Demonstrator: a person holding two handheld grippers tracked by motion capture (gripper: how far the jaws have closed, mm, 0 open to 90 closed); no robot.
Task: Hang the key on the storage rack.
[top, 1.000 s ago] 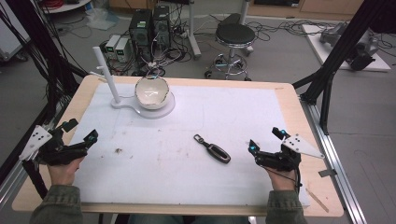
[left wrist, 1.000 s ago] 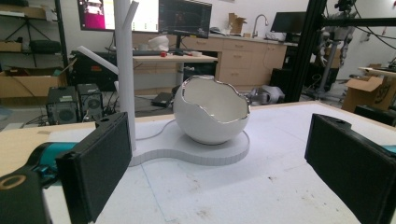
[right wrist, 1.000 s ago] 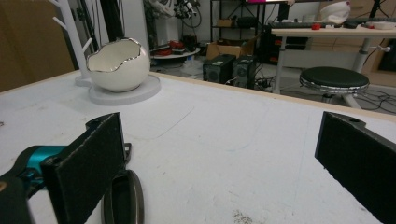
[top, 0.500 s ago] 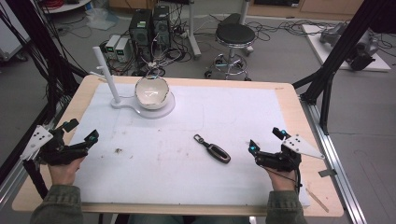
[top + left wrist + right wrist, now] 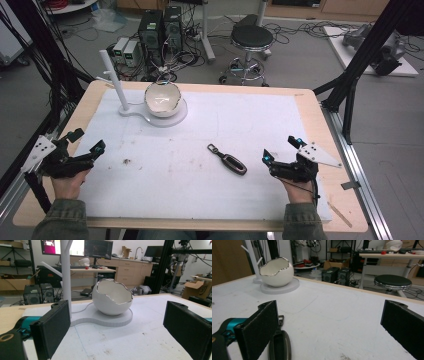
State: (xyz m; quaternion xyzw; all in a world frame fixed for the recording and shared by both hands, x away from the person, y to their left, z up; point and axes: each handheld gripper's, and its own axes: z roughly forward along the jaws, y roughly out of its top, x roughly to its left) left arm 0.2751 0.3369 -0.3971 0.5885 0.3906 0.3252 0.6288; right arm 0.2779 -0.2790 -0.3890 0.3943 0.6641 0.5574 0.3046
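Observation:
A dark car key fob (image 5: 228, 159) lies flat on the white mat, right of centre; it also lies by the left jaw in the right gripper view (image 5: 280, 346). My right gripper (image 5: 281, 151) rests at the mat's right side, open, a little right of the fob. My left gripper (image 5: 87, 141) sits at the mat's left edge, open and empty. A white egg-shaped bowl with a jagged silver rim (image 5: 162, 98) stands on a round white base at the back left, seen ahead of the left jaws (image 5: 112, 299) and far left in the right gripper view (image 5: 276, 271).
A white post (image 5: 114, 80) rises from the base (image 5: 176, 115) beside the bowl. The white mat (image 5: 200, 195) covers most of the wooden table. Small dark specks (image 5: 127, 161) mark the mat near the left hand. A stool (image 5: 251, 39) and computers stand beyond the far edge.

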